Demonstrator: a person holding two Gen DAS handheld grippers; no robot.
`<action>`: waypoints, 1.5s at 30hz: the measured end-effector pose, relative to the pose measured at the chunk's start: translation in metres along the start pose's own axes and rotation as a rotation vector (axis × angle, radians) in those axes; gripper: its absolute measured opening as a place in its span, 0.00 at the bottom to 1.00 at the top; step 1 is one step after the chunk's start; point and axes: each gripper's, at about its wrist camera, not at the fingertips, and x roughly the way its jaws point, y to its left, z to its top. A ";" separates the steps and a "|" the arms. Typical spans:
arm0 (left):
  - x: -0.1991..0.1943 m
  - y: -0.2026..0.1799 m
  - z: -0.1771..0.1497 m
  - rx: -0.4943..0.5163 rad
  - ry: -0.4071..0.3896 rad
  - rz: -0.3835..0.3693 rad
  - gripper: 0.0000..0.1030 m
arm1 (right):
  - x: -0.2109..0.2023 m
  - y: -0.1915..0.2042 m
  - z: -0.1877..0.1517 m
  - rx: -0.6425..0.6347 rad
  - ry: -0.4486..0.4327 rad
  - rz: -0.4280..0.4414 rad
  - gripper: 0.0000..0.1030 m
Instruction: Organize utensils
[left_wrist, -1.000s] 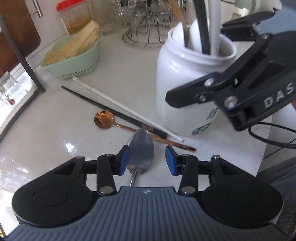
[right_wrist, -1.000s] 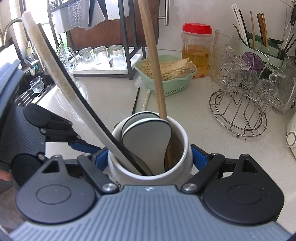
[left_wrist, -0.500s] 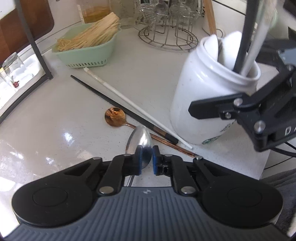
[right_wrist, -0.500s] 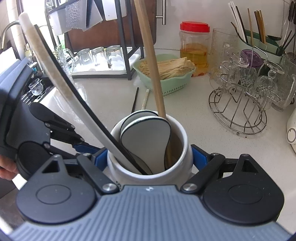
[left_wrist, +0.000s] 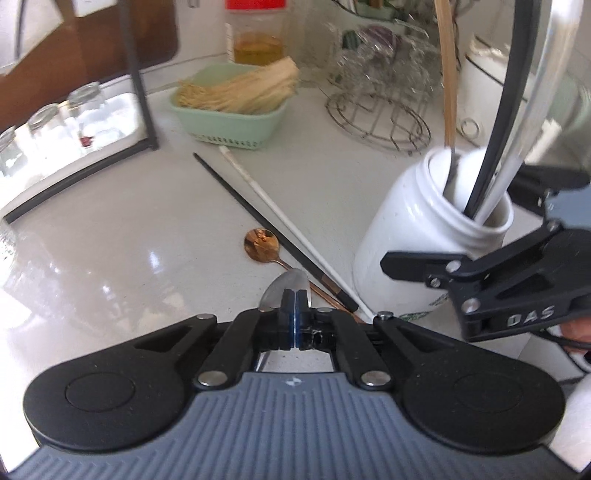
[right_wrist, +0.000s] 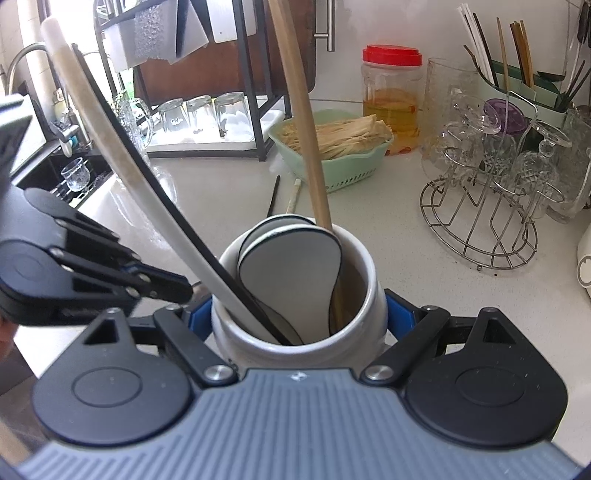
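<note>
The left gripper pinches a steel spoon at lower centre, just beside the copper spoon. The right gripper clamps the white jar, mid-frame.

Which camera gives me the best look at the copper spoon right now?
Left wrist: the copper spoon lies bowl-up on the counter, its handle running under the black chopstick. The right wrist view doesn't show it; the white jar fills the foreground.
</note>
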 end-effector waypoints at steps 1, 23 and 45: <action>-0.003 0.001 0.000 -0.017 -0.006 0.001 0.00 | 0.001 0.000 0.000 -0.004 0.001 0.000 0.89; 0.027 0.007 -0.006 0.133 0.018 -0.030 0.59 | 0.003 -0.002 -0.001 -0.017 0.005 0.019 0.89; 0.036 0.013 -0.005 0.142 0.048 -0.012 0.41 | 0.005 0.002 -0.001 -0.008 0.010 -0.003 0.89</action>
